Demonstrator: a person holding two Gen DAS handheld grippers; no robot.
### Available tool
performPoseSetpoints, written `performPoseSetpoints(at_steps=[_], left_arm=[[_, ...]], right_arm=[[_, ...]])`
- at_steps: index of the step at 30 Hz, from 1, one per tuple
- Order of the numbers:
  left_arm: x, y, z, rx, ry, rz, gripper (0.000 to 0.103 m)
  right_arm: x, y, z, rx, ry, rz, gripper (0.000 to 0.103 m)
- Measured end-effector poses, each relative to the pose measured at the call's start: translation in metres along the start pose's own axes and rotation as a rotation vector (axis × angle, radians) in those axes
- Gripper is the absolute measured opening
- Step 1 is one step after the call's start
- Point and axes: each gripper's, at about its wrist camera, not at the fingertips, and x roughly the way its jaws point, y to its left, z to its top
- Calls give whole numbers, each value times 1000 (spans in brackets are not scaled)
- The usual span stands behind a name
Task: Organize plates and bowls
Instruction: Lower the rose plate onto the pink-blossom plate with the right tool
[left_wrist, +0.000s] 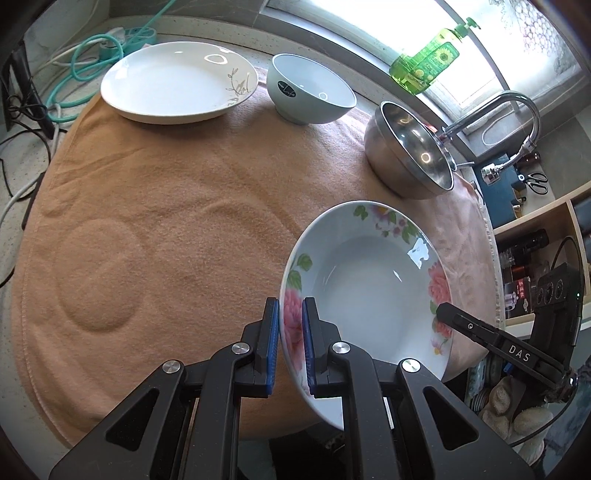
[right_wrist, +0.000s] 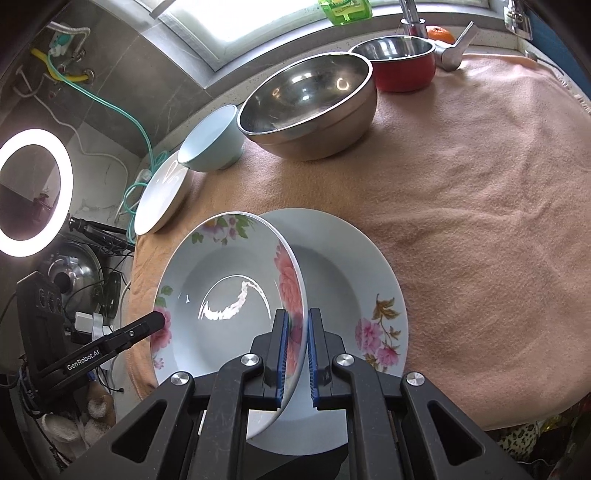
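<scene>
Both grippers clamp the same floral deep plate (left_wrist: 369, 280), one on each side of its rim. In the left wrist view, the left gripper (left_wrist: 290, 347) has its blue-padded fingers (left_wrist: 272, 343) narrowed on the near rim, over a pink flower print, and the right gripper (left_wrist: 443, 314) shows as a black finger touching the opposite rim. In the right wrist view, the right gripper (right_wrist: 295, 350) pinches the rim between its fingers (right_wrist: 283, 354), and the left gripper (right_wrist: 157, 319) reaches the far rim from the left.

The plate is tilted, held above a peach towel (left_wrist: 166, 221) that covers the surface. Directly behind it in the right wrist view lies a second floral plate (right_wrist: 351, 266), flat on the towel and partly covered by the held one.

Farther back on the towel stand a white plate with a grey sprig print (left_wrist: 177, 85), a pale blue bowl (left_wrist: 310, 88) just beside it, and a steel mixing bowl (left_wrist: 410, 155). Behind the steel bowl sits a red pot (right_wrist: 402, 66). A green soap bottle (left_wrist: 428, 62) stands on the windowsill, near a chrome faucet (left_wrist: 517, 110).
</scene>
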Motion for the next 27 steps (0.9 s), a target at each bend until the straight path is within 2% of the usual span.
performPoseSetpoints(at_steps=[27], left_arm=[[23,-21,-2,58,52,8,10]], right_arm=[[7,-32,-4,59,15,-29,10]])
